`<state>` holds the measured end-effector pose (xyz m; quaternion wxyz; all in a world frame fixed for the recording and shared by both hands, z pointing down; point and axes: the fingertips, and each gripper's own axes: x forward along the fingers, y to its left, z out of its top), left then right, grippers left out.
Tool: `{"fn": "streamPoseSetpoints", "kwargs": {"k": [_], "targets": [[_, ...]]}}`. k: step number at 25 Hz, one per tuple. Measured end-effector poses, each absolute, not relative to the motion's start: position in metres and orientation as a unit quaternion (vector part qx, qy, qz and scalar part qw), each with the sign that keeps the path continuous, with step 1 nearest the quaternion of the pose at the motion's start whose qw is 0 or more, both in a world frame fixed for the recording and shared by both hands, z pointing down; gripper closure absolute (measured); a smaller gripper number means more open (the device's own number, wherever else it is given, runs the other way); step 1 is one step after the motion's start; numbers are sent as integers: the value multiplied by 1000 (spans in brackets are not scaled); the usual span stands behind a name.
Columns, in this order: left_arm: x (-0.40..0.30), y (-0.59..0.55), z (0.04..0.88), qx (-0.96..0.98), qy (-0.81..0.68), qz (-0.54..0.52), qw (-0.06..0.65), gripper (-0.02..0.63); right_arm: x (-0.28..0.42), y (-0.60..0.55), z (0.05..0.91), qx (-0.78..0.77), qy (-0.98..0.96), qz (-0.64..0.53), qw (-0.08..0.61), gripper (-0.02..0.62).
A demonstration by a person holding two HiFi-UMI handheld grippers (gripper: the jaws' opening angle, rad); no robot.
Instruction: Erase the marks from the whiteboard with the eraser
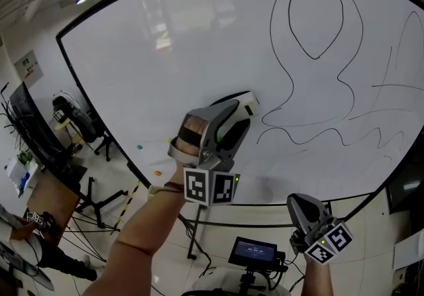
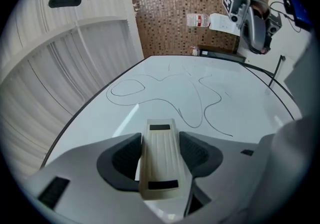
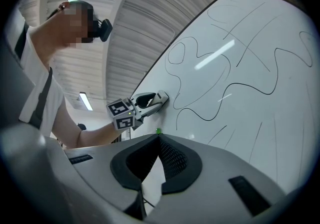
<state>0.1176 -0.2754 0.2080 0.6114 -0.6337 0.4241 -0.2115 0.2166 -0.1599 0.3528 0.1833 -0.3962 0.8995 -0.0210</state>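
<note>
The whiteboard [image 1: 172,56] fills most of the head view, with looping black marks [image 1: 317,56] across its right half. My left gripper [image 1: 242,112] is shut on the white eraser [image 1: 247,103], whose tip rests against the board just left of the nearest mark [image 1: 281,130]. In the left gripper view the eraser [image 2: 160,160] sits between the jaws, with the marks [image 2: 200,113] ahead of it. My right gripper [image 1: 303,200] hangs low below the board's bottom edge. Its pads [image 3: 172,160] are closed together with nothing between them.
Small green [image 1: 140,148] and orange [image 1: 158,173] dots sit on the board's lower left. A small screen on a stand [image 1: 253,251] is under the board. A desk [image 1: 46,189] and a chair [image 1: 73,116] stand at the left. A brick wall [image 2: 180,7] lies beyond the board.
</note>
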Motion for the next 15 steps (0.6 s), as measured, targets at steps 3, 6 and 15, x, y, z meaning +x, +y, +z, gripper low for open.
{"fn": "streamPoseSetpoints", "kwargs": {"k": [3,6,15], "targets": [[116,-276,177,-625,448,-194,609,327,224,-160,353,-392,900,-20,187,580],[96,-278,152,-641,491,-161,568,327,237,-161,353,-392,899,-22,193,580],[68,-281,225,-704,532,-137,450,331,259,-164,364,-373,908,-35,189,580]]}}
